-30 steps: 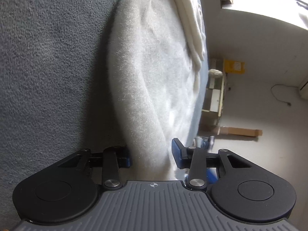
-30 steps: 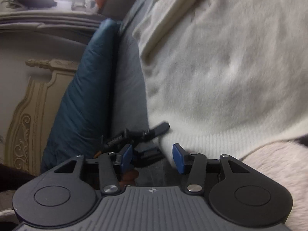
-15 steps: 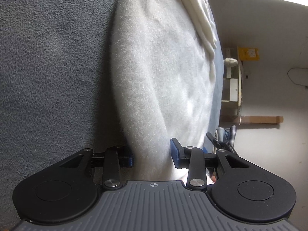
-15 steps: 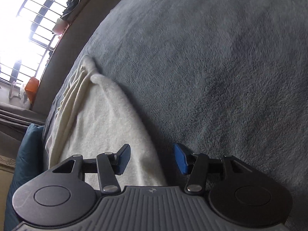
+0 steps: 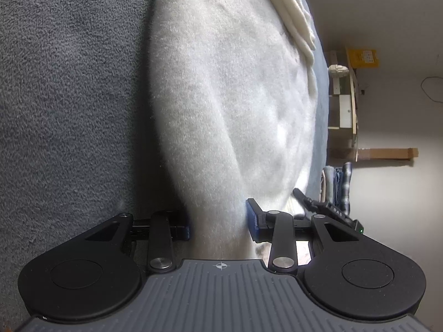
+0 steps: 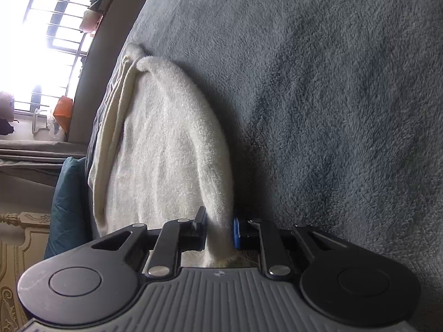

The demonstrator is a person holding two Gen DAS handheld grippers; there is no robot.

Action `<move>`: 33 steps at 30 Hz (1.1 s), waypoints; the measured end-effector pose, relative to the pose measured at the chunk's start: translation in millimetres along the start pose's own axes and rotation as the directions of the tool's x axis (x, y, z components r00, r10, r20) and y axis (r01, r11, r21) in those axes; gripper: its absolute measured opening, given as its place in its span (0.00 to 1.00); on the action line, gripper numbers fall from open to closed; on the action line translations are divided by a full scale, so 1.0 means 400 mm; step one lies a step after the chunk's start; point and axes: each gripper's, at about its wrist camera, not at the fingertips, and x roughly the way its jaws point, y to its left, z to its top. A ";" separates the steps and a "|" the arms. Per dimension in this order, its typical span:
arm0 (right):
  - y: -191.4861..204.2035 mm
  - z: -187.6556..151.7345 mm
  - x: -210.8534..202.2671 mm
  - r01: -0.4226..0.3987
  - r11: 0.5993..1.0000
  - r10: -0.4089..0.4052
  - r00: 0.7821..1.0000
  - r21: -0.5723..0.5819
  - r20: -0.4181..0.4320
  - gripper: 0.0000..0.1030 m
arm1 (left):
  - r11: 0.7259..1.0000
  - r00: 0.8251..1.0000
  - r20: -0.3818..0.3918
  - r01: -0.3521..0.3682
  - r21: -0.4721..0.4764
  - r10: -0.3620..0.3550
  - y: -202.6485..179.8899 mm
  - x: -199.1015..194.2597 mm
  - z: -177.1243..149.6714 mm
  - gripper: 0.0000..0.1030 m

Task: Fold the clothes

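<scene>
Honestly, this fuzzy white sweater point(image 6: 171, 166) is soft and floppy, so grab its folded edge. Bottom centre, the right gripper point(image 6: 220, 231) has just closed on that edge; the left gripper point(image 5: 218, 224) pinches it too. Sweater lies on the grey fleece blanket point(image 6: 332, 96). Only the right view shows the barred window point(image 6: 41, 41) upper left; only the left shows a yellow box point(image 5: 362, 58) upper right.
</scene>
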 end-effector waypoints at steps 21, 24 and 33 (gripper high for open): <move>-0.003 -0.009 0.017 0.010 0.996 -0.016 0.998 0.092 0.067 0.17 | 0.995 0.997 0.020 -0.076 0.062 0.075 -0.012 -0.003 -0.022 0.12; 0.035 -0.020 0.005 0.063 0.998 -0.066 0.990 0.027 0.128 0.12 | 0.986 0.993 0.056 -0.107 0.125 0.101 -0.044 -0.021 -0.030 0.09; 0.170 -0.038 -0.134 -0.018 0.997 0.039 0.954 -0.072 0.298 0.09 | 0.994 0.992 0.116 0.043 0.102 -0.055 -0.096 -0.154 -0.015 0.07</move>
